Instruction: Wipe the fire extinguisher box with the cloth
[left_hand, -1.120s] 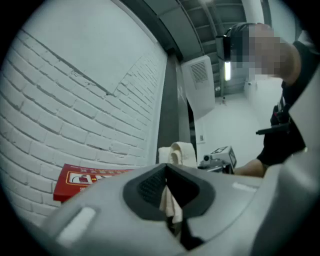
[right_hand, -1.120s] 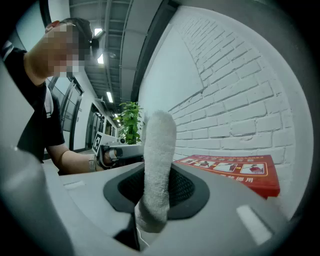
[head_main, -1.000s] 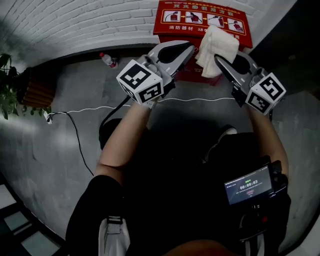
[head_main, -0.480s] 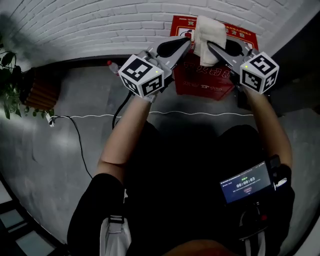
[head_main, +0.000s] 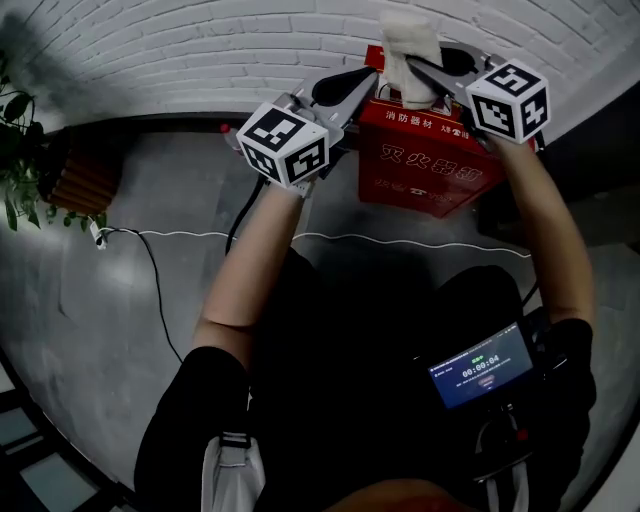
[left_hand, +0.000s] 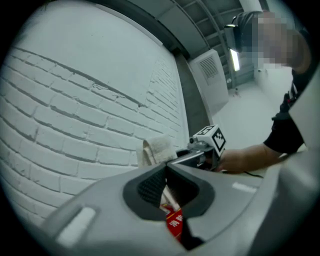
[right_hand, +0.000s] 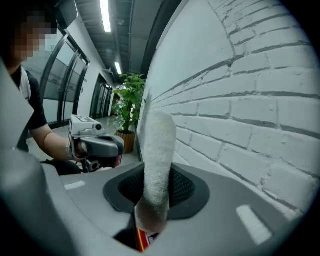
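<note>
— What has changed over the last second?
— Both grippers have gone up and forward. The right gripper (right_hand: 156, 197) was over the lid of the red rectangular fire extinguisher box (head_main: 425, 170). Now it is at the box's top back edge, close to the white-painted brick wall (head_main: 180, 50). The box's front face, with its white lettering, now fills more of the head view.
— And the cloth?
— The white fluffy folded cloth (head_main: 408, 50) stays pinched between the right gripper's fingers. It stands up from them in a thick, napped roll, with its lower end at the box's top. I cannot tell whether it touches the box.
— The left gripper (left_hand: 166, 169)?
— Its fingers are closed tip to tip with nothing in them. It is just beside the right one, at the box's upper left corner. Its pads (left_hand: 150, 186) are black and finely ribbed, and the shells are smooth grey.
— Anything else?
— The bricks are matt with shallow mortar lines. A thin white cable (head_main: 400, 240) trails across the smooth grey floor (head_main: 150, 200). A leafy green potted plant (right_hand: 131, 105) stands by the wall, well off to the left
</note>
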